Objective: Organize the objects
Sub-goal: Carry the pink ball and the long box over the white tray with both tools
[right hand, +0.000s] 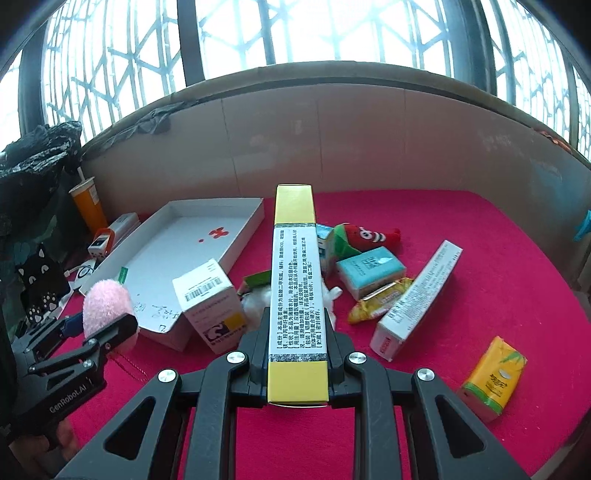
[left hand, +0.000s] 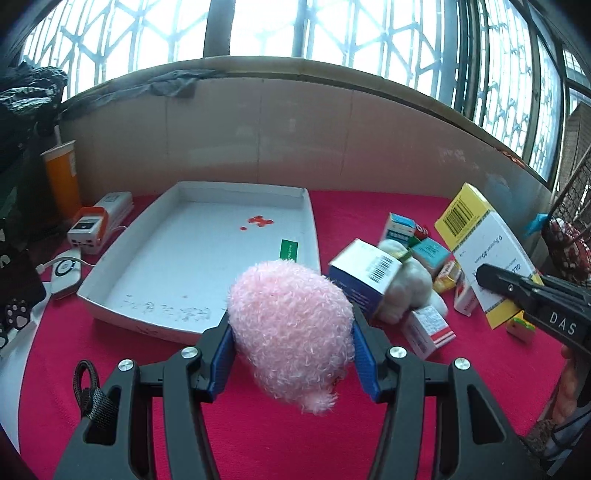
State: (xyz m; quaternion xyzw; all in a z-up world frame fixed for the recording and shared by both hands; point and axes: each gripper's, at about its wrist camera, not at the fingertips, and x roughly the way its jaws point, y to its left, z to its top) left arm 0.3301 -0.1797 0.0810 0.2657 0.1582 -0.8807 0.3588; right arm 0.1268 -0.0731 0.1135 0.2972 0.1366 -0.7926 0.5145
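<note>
left gripper (left hand: 291,332) jaws clamp pink plush (left hand: 291,328) | right gripper (right hand: 297,332) jaws clamp yellow box (right hand: 295,280)

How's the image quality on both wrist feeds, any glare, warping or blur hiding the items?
Left wrist view: the windows are blown out white, fisheye bends the cardboard wall, the pink plush in the left gripper is sharp. Right wrist view: same backlight, yet print on the yellow box in the right gripper stays legible; the edges darken.
</note>
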